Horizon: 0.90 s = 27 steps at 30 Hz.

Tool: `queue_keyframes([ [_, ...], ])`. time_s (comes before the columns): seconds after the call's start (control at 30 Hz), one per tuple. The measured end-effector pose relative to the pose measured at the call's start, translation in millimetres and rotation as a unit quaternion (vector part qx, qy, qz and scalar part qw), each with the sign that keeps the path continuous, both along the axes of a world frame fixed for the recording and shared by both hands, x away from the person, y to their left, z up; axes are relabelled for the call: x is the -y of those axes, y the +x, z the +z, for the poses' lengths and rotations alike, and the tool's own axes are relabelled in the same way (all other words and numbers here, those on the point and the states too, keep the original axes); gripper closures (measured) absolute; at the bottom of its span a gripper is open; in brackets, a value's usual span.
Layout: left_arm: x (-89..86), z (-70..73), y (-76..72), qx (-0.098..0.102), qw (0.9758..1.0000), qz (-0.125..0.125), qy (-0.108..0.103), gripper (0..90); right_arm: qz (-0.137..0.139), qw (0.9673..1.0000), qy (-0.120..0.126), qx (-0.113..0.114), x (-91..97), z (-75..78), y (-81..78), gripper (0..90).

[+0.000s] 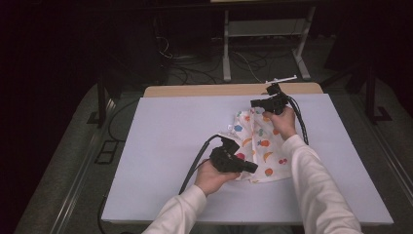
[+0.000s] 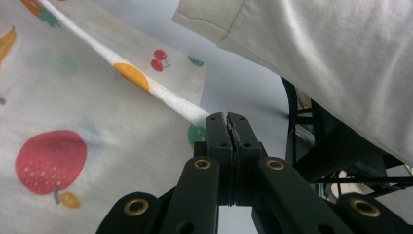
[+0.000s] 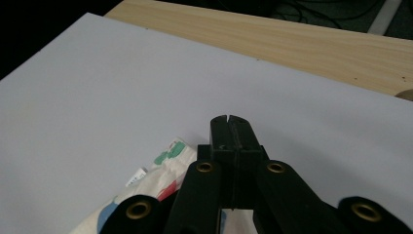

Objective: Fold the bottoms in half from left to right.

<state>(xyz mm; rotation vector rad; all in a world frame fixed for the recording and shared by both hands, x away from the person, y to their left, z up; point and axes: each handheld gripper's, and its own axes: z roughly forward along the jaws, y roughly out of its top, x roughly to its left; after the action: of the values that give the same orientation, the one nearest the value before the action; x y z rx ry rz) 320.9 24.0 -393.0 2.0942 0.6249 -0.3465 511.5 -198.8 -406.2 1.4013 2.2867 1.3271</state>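
Observation:
A white cloth [image 1: 262,146] printed with coloured fruit lies crumpled on the white table [image 1: 165,136], right of centre. My left gripper [image 1: 252,167] is at the cloth's near edge. In the left gripper view its jaws [image 2: 227,122] are shut on the cloth's hem [image 2: 160,95], which runs taut up and to the left. My right gripper [image 1: 255,103] is at the cloth's far edge, also shut. In the right gripper view the cloth [image 3: 163,168] comes out from under the left side of the closed gripper [image 3: 227,122]. A white sleeve [image 2: 316,53] hangs just above the left gripper.
The table's left half [image 1: 160,146] and front strip are bare white board. A wooden edge [image 1: 229,89] runs along the far side. Beyond it on the dark floor stand white metal frame legs [image 1: 226,53] and loose cables [image 1: 195,68].

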Motion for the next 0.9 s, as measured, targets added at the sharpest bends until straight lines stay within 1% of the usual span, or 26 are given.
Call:
queue_keyframes([
  [0.17, 17.1, -2.9, 2.5, -0.003, 1.0000, -0.003, -0.002, 88.8, 0.008, 0.9999, -0.007, -0.007, 4.7, -3.7, 3.2, 89.0],
  [0.37, 35.2, -6.7, 6.8, -0.008, 1.0000, -0.003, -0.002, 88.9, 0.015, 0.9998, -0.005, -0.015, 9.8, -7.1, 7.3, 89.0],
  [0.53, 46.9, -10.9, 10.8, -0.013, 0.9999, 0.003, -0.001, 88.8, 0.021, 0.9995, -0.001, -0.023, 12.4, -10.2, 9.2, 89.0],
  [0.63, 52.7, -13.6, 12.2, -0.016, 0.9999, 0.007, -0.003, 88.8, 0.026, 0.9994, -0.005, -0.024, 13.3, -10.9, 10.1, 89.0],
  [0.7, 57.5, -16.6, 12.1, -0.020, 0.9997, 0.011, -0.006, 88.8, 0.027, 0.9993, -0.005, -0.025, 14.5, -10.3, 10.4, 89.0],
  [0.9, 69.3, -23.6, 12.7, -0.027, 0.9996, 0.011, -0.004, 88.8, 0.029, 0.9992, -0.008, -0.024, 21.5, -7.5, 12.5, 89.0],
])
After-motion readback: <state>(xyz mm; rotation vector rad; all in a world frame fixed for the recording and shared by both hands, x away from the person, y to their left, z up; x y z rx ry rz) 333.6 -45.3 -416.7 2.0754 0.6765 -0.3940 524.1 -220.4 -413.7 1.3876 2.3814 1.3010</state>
